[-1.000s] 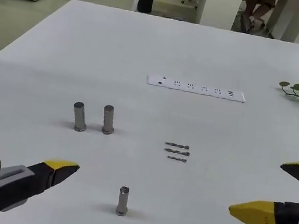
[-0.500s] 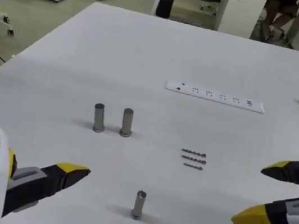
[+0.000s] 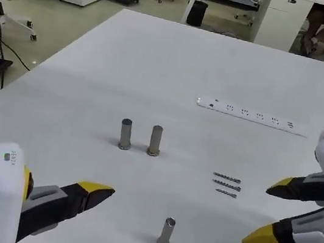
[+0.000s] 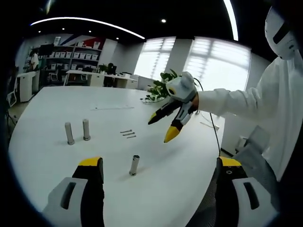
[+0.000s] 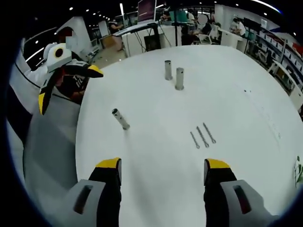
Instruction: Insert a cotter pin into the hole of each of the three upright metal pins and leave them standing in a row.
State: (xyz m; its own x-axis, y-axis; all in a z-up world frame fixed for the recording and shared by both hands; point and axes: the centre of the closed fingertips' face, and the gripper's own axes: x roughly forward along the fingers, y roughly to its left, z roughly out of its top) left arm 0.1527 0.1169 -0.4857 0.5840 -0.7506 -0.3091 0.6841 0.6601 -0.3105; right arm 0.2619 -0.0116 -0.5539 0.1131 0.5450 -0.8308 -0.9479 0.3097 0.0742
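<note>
Yellow-tipped left gripper and right gripper: jaws apart, empty. Two upright grey metal pins stand side by side on white table; third pin stands apart. Three thin cotter pins lie loose alongside.

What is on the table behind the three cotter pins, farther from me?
A white power strip lies flat beyond the cotter pins, apart from them, on the table. The open right gripper hides a patch of table to their right.
</note>
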